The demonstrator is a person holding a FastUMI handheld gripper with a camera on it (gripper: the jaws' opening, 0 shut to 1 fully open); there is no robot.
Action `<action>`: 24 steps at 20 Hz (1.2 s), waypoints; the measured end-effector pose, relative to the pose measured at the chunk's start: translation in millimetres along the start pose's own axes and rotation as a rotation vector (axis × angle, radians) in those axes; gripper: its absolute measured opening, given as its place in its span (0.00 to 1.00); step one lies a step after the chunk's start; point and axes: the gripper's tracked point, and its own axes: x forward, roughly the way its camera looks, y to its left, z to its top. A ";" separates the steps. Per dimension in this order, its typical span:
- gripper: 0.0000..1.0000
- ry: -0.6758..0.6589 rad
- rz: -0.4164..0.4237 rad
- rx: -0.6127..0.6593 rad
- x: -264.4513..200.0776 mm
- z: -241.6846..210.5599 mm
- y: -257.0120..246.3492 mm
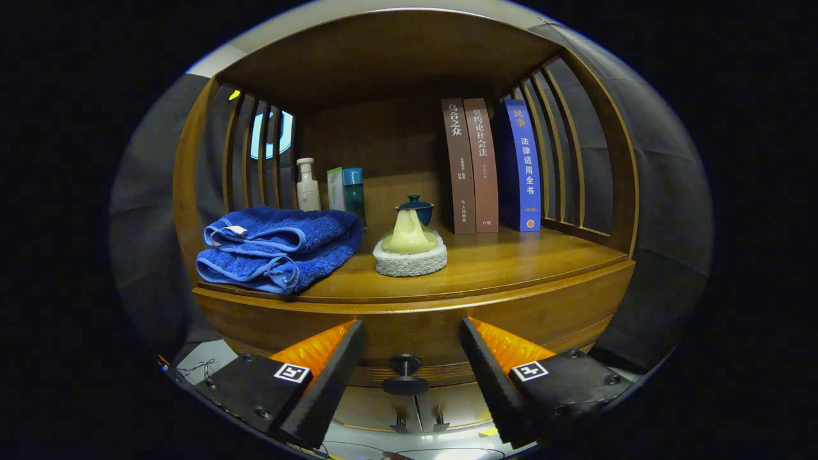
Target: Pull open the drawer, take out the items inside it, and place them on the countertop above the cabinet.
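The tool (409, 377) is hovering with fingers spread apart, the closed drawer's (415, 326) knob (405, 374) sitting between them at twelve o'clock, stem pointing back at the tool, under the tabletop (511, 262).

I've got a folded blue towel (279, 248) lying on the left, and just beside it to the right a yellow-handled scrub sponge (409, 251). Right behind that sits a dark lidded teacup (415, 207). Back left stands a pale pump bottle (307, 185) next to a teal bottle (353, 190). On the right, three books (491, 166) stand upright.
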 end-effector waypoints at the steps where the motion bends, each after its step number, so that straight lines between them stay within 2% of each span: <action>1: 0.99 0.000 -0.001 0.003 -3.4 1.9 -1.0; 7: 1.00 -0.062 -0.012 -0.020 -44.3 46.4 -5.2; 14: 0.99 -0.179 0.026 -0.060 -126.7 162.7 10.5; 17: 0.99 -0.229 0.062 -0.037 -161.6 207.7 22.7; 24: 0.99 -0.254 0.117 -0.045 -226.0 258.4 41.0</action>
